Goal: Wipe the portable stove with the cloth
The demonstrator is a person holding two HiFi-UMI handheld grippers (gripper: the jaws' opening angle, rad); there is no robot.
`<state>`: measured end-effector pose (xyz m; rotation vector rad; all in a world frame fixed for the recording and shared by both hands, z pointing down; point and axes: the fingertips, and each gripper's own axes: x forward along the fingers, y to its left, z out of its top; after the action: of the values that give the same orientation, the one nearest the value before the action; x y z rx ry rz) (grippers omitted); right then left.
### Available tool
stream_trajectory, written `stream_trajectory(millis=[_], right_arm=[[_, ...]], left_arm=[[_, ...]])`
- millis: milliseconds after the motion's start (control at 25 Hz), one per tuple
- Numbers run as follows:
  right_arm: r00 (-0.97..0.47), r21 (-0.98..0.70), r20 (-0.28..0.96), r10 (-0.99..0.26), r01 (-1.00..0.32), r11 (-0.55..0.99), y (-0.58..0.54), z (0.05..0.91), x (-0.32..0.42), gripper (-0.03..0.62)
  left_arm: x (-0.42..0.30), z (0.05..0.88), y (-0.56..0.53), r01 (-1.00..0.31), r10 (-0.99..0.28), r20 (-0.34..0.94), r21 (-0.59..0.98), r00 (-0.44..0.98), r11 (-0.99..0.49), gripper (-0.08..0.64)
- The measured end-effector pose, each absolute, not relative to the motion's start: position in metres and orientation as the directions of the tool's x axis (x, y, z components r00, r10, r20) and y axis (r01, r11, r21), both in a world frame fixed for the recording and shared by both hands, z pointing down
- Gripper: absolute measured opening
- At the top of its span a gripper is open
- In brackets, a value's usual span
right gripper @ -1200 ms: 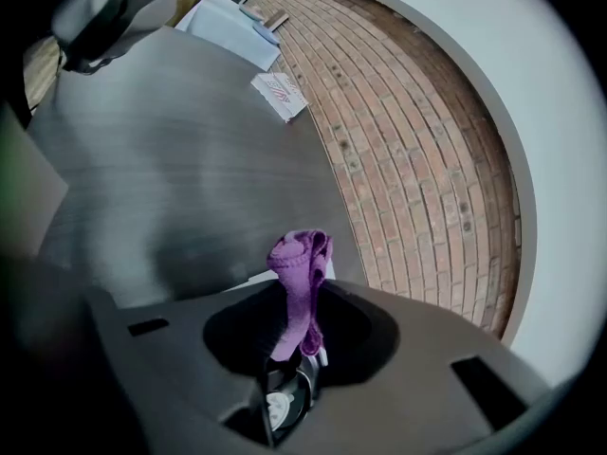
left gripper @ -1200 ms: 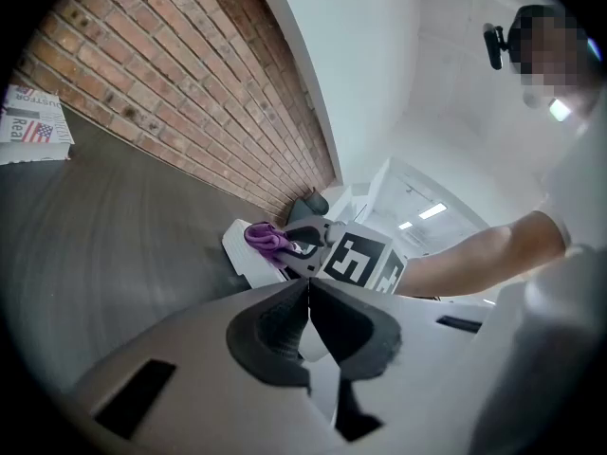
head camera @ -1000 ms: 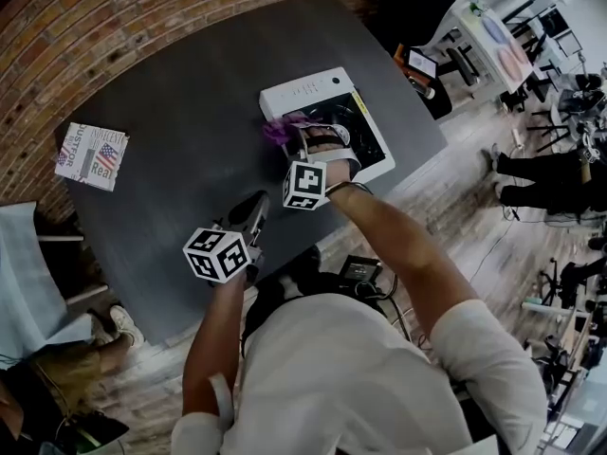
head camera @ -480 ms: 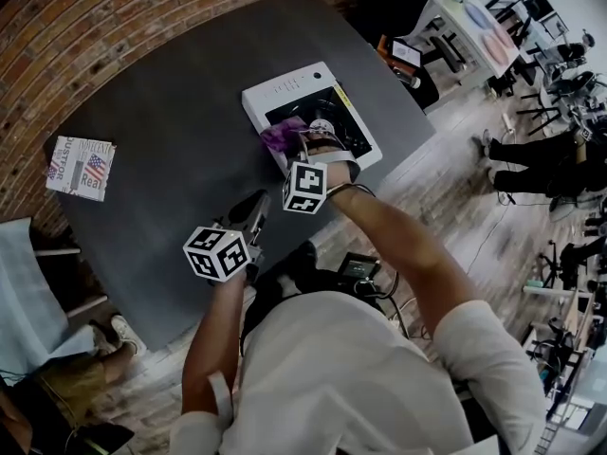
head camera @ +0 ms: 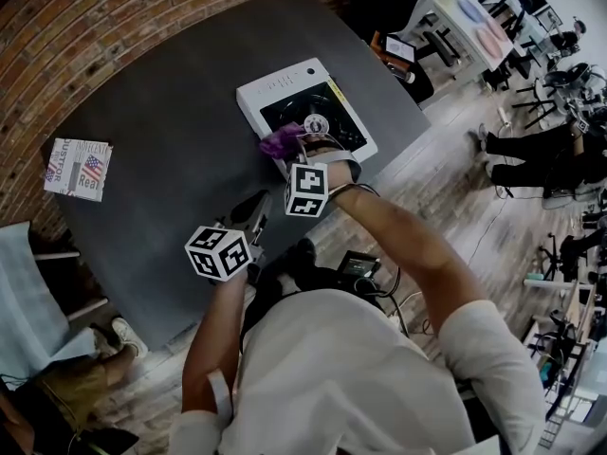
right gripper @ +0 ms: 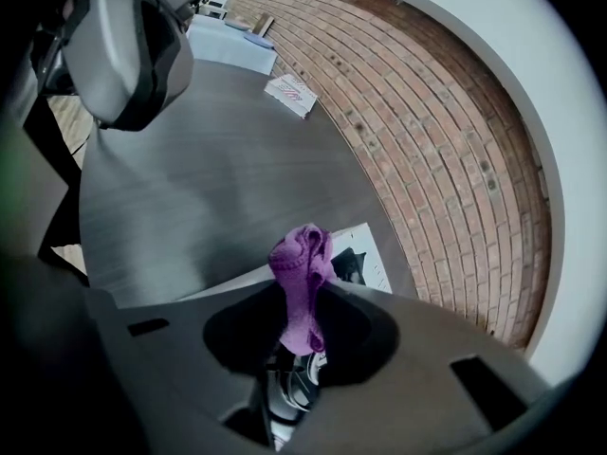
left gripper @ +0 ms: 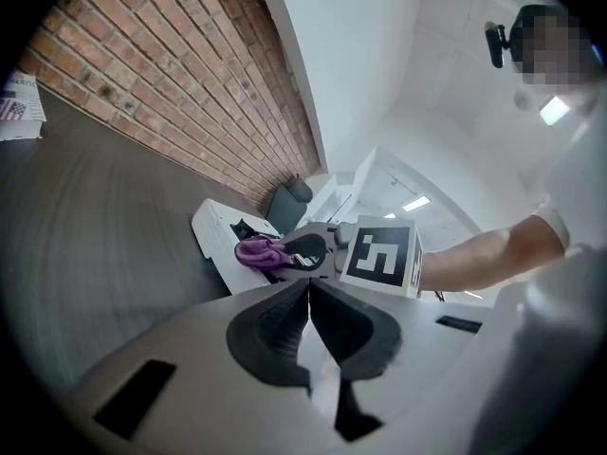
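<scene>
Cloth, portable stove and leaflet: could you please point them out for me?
cloth point(right gripper: 302, 263): right gripper view, bunched upper part.
portable stove point(head camera: 280, 85): head view, white casing.
leaflet point(head camera: 78, 169): head view, its middle.

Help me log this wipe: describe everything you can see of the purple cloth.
Purple, soft and knitted-looking, the cloth is bunched into a crumpled wad. The tongs of the right gripper are shut on its lower part, the rest sticking out past their tips. It is at the near edge of the white portable stove; contact with the surface is unclear.
</scene>
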<state>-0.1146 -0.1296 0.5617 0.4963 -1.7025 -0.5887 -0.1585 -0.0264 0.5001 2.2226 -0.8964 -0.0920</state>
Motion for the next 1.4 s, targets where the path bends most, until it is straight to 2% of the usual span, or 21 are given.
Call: stream_trajectory(millis=[560, 880, 1400], right_arm=[[-0.158, 0.478, 0.867, -0.472, -0.003, 0.878, -0.089, 0.563, -0.110, 0.087], [-0.174, 0.397, 0.900, -0.399, -0.048, 0.916, -0.066, 0.555, -0.112, 0.087], [-0.238, 0.350, 0.900, -0.365, -0.101, 0.931, -0.024, 0.555, -0.111, 0.087]], left_arm=[[-0.150, 0.497, -0.015, -0.551, -0.590, 0.187, 0.645, 0.785, -0.529, 0.009], [-0.147, 0.495, -0.008, -0.544, -0.574, 0.190, 0.641, 0.796, -0.542, 0.009], [-0.146, 0.498, -0.001, -0.539, -0.567, 0.194, 0.645, 0.801, -0.541, 0.009]])
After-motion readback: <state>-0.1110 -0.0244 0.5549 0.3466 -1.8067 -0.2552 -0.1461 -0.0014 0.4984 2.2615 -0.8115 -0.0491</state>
